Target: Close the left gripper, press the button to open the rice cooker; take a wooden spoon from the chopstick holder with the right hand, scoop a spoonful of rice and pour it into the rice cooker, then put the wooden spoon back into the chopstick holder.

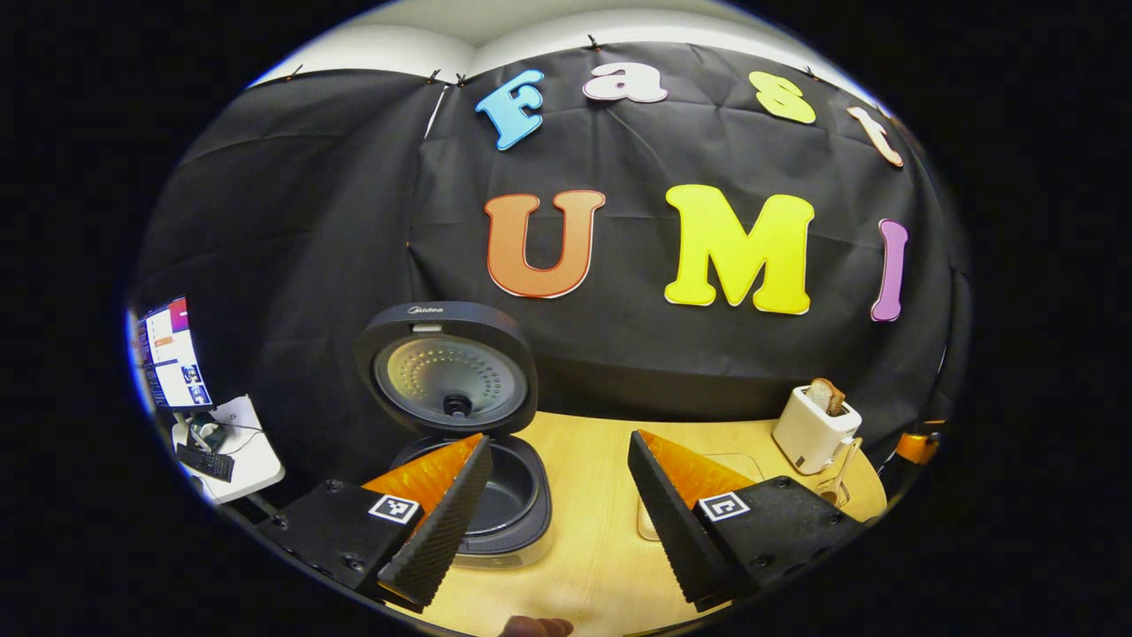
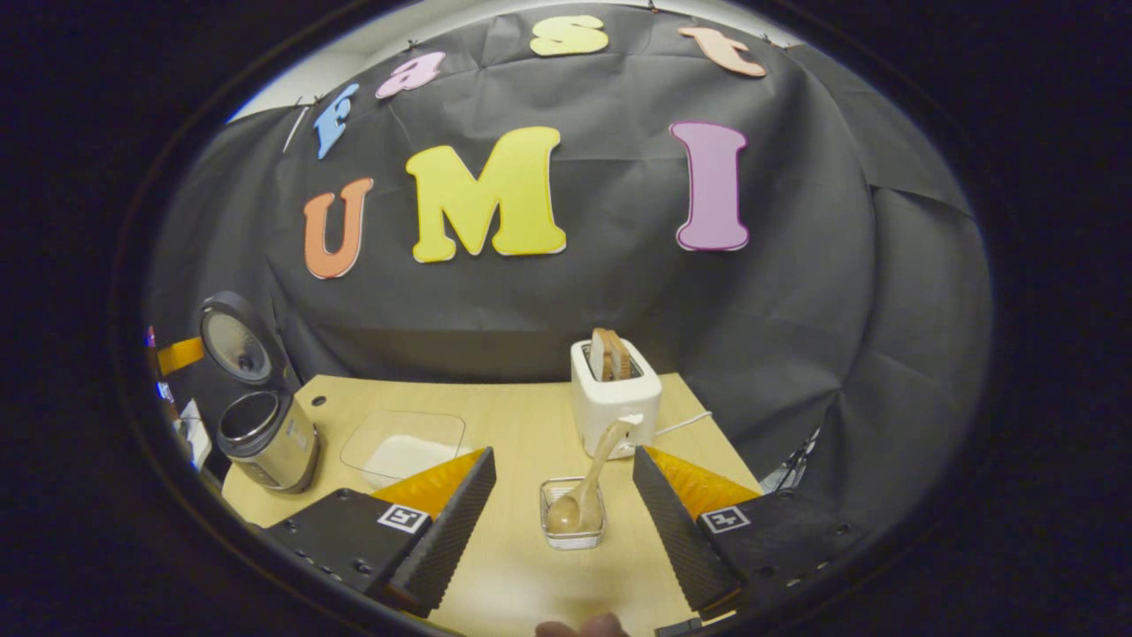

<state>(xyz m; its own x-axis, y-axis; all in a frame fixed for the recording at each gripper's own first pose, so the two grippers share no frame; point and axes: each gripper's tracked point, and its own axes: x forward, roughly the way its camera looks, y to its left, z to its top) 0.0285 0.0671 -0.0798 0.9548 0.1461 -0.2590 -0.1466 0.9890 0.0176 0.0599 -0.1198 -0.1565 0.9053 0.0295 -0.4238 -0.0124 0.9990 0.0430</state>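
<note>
Right gripper view: the right gripper [image 2: 563,513] hangs over the wooden table [image 2: 522,425] with its fingers spread wide, gripping nothing. Between them sits the clear chopstick holder [image 2: 573,515], the wooden spoon [image 2: 591,485] standing bowl-down in it, handle leaning toward the white toaster [image 2: 615,398] just behind. Left of the holder lies a clear tray of rice [image 2: 402,447], and farther left the rice cooker [image 2: 265,438] stands with its lid up. In the left gripper view the left gripper [image 1: 559,506] is also spread apart and empty; the open rice cooker [image 1: 495,495] sits just beyond its left finger, lid [image 1: 447,367] upright, and the toaster [image 1: 814,429] stands well off to the cooker's right.
</note>
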